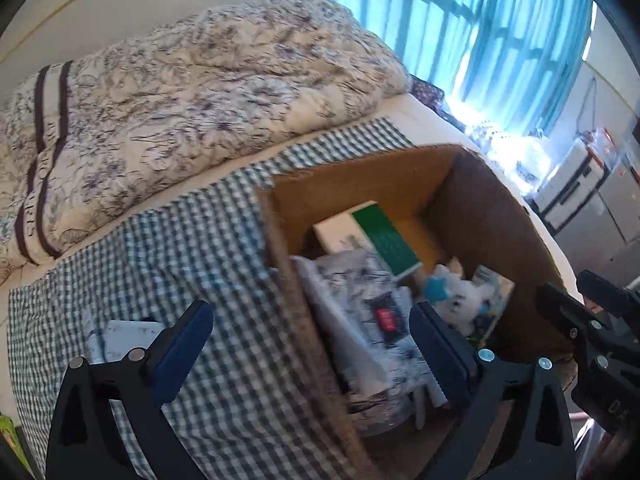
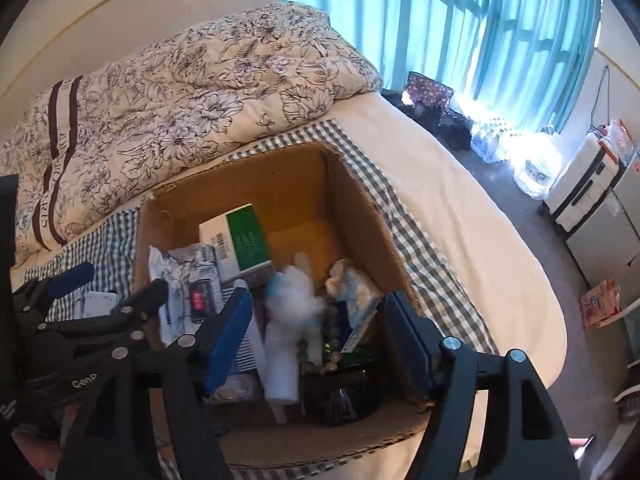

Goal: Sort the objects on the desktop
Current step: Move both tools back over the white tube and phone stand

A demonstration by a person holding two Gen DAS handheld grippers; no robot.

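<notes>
An open cardboard box (image 2: 296,176) stands on a checked cloth (image 1: 200,264) on a bed. Inside lie a green and white box (image 2: 240,240), a printed packet (image 2: 192,280), a white plush toy (image 1: 464,296), a blurred white bottle (image 2: 284,344) and beads (image 2: 332,344). My right gripper (image 2: 320,344) is open above the box, the bottle between its fingers but not clamped. My left gripper (image 1: 312,344) is open, straddling the box's left wall (image 1: 304,320). A white flat object (image 1: 128,336) lies on the cloth by its left finger.
A crumpled floral quilt (image 2: 180,112) covers the bed's far side. Turquoise curtains (image 2: 460,32) hang behind. On the floor to the right are bags (image 2: 532,168), a white cabinet (image 2: 584,184) and an orange packet (image 2: 600,304).
</notes>
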